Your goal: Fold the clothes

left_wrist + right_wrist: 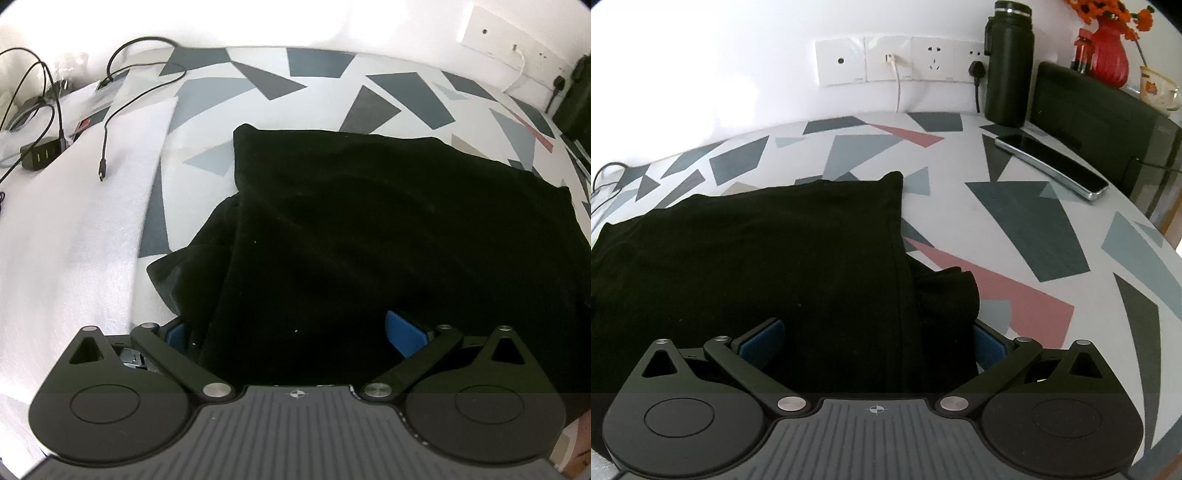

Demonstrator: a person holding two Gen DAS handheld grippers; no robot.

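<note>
Both grippers sit low and level over the bench. The left gripper (291, 332) and right gripper (877, 341) hold jaws spread wide, straddling the black garment's (369, 229) near edge; it stretches toward twelve o'clock.

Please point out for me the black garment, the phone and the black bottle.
black garment (757, 251), right wrist view, on the flat folded top layer.
phone (1052, 162), right wrist view, on the middle of its dark screen.
black bottle (1006, 70), right wrist view, on the middle of its body.
</note>
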